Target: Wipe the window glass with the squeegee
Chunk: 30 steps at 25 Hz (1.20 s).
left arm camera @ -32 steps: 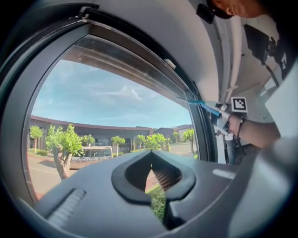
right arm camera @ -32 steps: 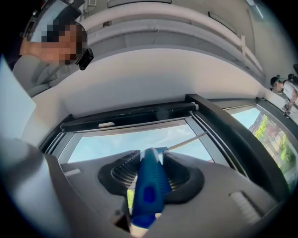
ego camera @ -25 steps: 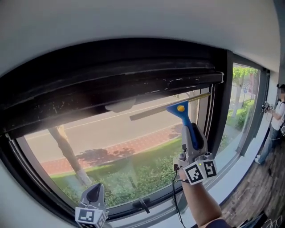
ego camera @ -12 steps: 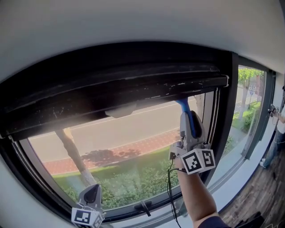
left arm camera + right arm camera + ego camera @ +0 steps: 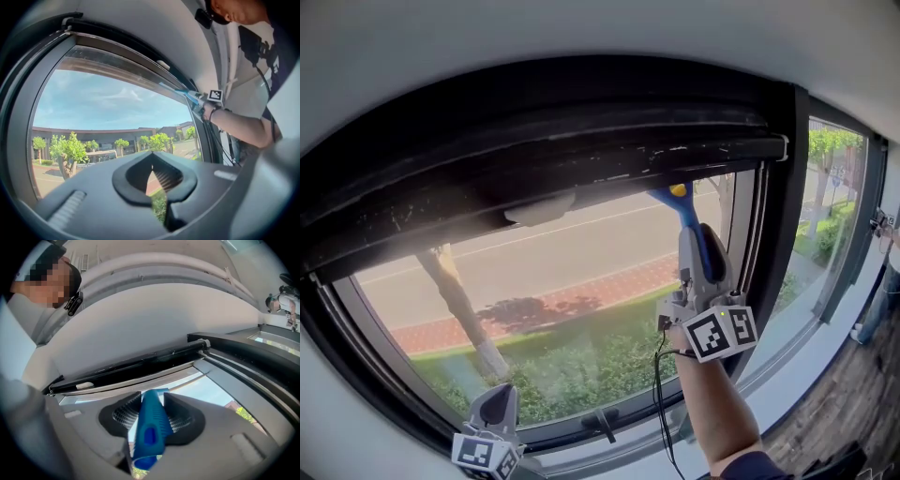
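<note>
Sunlit room, dark-framed window (image 5: 572, 267).
White wall (image 5: 581, 37) is running above the window; wood floor (image 5: 872, 403) is showing right of it; daylight is pouring through it.

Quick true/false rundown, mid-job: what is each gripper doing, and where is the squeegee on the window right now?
1. The right gripper is shut on the blue plastic-handled squeegee. True.
2. The squeegee sits at the bottom of the window glass. False: it is at the top, against the black upper frame.
3. The left gripper holds a cloth. False: its jaws are together with nothing between them.
4. The left gripper is low, near the window's bottom edge. True.
5. The squeegee is on the glass's left side. False: the right side.
</note>
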Motion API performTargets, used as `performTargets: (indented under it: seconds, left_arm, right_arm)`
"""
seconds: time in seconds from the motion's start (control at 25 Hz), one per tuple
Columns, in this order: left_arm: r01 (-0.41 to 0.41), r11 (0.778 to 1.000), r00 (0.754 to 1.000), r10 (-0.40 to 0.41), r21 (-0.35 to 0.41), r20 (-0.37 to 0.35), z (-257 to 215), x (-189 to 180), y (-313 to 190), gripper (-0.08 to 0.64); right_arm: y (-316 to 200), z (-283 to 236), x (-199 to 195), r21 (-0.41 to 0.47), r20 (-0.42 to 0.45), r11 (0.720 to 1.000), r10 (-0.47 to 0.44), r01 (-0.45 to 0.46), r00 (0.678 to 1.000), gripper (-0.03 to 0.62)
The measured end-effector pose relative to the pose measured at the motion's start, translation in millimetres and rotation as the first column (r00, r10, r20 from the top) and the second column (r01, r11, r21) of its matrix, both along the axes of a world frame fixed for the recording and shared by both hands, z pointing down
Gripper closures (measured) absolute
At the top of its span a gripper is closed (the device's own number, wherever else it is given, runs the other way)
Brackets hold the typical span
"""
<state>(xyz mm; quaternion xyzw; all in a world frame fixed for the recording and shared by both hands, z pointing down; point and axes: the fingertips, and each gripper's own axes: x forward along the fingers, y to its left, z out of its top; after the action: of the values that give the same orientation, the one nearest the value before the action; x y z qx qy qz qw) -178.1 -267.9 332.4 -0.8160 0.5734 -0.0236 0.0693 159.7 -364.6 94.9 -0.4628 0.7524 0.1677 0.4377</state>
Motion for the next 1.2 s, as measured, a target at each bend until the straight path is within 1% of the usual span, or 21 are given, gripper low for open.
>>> performTargets:
  seconds: [0.36,0.64,0.88,1.2]
  left_arm:
    - [-0.004,1.0,1.0,0.004,-0.009,-0.01,0.1,1.6,-1.2,0.557]
    - [-0.01,1.0,1.0,0.01,-0.005,0.022,8.6,-5.9,-4.9,0.557]
    - [-0.032,0.999,0.999,0.032,-0.026,0.014,16.9,0.1,-5.1,0.557]
    - [-0.053,0.998,0.999,0.053,-0.029,0.004,19.0,8.5,-5.0,0.557]
  right_arm:
    - [0.7,15.1,-0.8,-0.021,0.015,1.0,0.003,-0.003,1.0,0.442]
    - [1.3,30.7,-2.4,-0.038,0.027,0.999,0.015,-0.014,1.0,0.442]
    - [3.8,43.4,-0.7,-0.065,0.018,0.998,0.026,-0.024,1.0,0.442]
    - [4.4,61.8,-0.1,-0.102,0.006,0.995,0.023,-0.022,1.0,0.442]
